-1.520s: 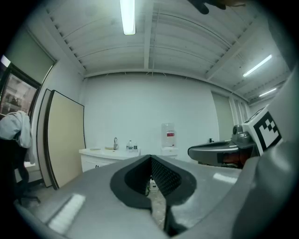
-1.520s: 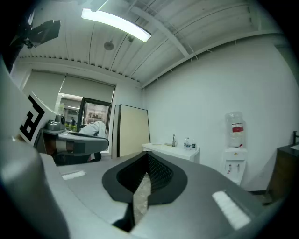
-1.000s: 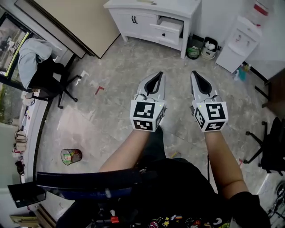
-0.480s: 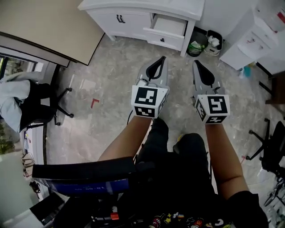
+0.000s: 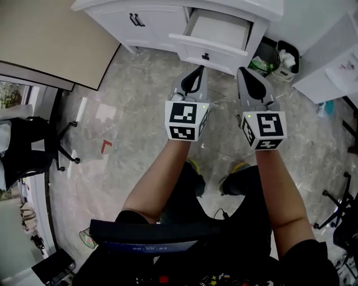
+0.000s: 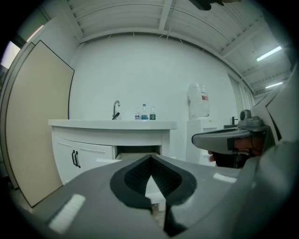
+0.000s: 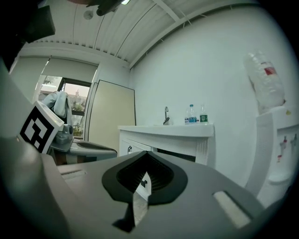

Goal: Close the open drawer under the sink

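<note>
Left tool [image 5: 198,71] and right tool [image 5: 244,72] side by side, both pinched narrow, jaws tip to tip on nothing. Just ahead of the tips, untouched: drawer [image 5: 215,33] pulled out of white sink cabinet [image 5: 148,17], dark knob facing both tools. Beyond the right tool, to its right: bins [image 5: 286,58].

The drawer [image 5: 218,28] is white and shallow, pulled well out of the cabinet [image 5: 156,19], its pale inside showing. Its front panel [image 5: 229,56] carries one small dark knob [image 5: 206,56]. The knob lies just ahead of the left gripper [image 5: 198,69] fingertips [image 5: 202,75], apart from them, and ahead-left of the right gripper [image 5: 243,71].
</note>
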